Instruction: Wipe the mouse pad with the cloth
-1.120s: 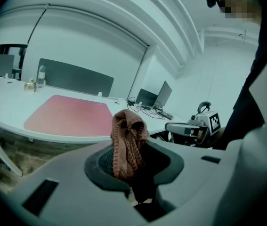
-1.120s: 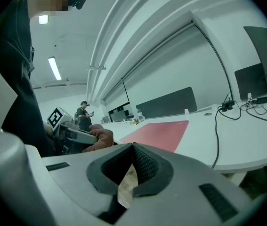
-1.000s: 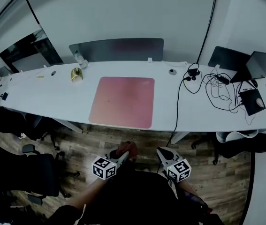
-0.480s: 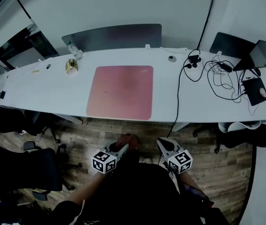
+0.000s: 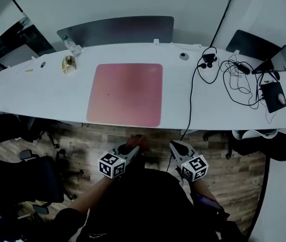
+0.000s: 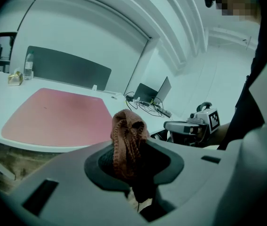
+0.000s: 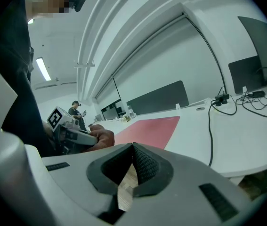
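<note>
Desk [image 5: 42, 97] and mouse pad [image 5: 126, 94] now higher in view; left gripper [image 5: 129, 153] grasping cloth [image 6: 128, 140], right gripper [image 5: 176, 149] clenched.

Mouse pad [image 5: 126, 94] and table [image 5: 223, 112] now higher in head view; left claw [image 5: 134, 145] and right claw [image 5: 176, 146] likewise.
</note>
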The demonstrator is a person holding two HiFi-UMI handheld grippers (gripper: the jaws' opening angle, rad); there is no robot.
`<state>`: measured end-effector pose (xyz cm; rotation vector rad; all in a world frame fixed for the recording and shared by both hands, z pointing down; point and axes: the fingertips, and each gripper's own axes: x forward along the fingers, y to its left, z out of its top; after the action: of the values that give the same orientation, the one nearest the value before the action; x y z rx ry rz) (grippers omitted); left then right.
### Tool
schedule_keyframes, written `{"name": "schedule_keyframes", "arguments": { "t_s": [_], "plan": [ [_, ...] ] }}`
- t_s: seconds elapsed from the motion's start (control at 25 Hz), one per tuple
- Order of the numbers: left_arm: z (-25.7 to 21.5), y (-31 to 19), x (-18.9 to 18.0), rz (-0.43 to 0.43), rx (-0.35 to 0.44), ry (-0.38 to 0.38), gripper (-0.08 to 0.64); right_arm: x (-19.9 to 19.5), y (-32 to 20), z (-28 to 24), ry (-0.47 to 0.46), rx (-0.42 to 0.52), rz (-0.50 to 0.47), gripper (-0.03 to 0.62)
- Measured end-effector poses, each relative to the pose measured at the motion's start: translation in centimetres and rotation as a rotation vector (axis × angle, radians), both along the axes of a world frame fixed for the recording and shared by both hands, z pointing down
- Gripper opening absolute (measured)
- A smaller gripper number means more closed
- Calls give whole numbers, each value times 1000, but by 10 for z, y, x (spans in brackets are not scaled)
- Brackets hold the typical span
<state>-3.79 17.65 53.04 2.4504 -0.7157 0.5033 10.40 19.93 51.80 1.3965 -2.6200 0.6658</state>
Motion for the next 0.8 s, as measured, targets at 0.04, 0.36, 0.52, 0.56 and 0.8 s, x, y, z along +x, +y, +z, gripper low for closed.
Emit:
{"name": "schedule_keyframes", "arguments": {
  "t_s": [0.04,0.36,0.52,0.56,0.8],
  "plan": [
    [1,-4,0,3,-7,-2,100,0,-4,-1,1,-3,2,25],
    [6,-43,19,62,-38,-12,100,1,-34,-3,9,-28,22,25],
    [13,-59,30,116,-69,-26,100,5,-43,-4,14,-35,58,26],
    [16,-63,32,129,-77,-32,100,6,-46,-5,12,-38,70,25],
    [32,-84,51,208,-120,-54,100,11,-58,-4,15,-67,143,26]
  ]
}}
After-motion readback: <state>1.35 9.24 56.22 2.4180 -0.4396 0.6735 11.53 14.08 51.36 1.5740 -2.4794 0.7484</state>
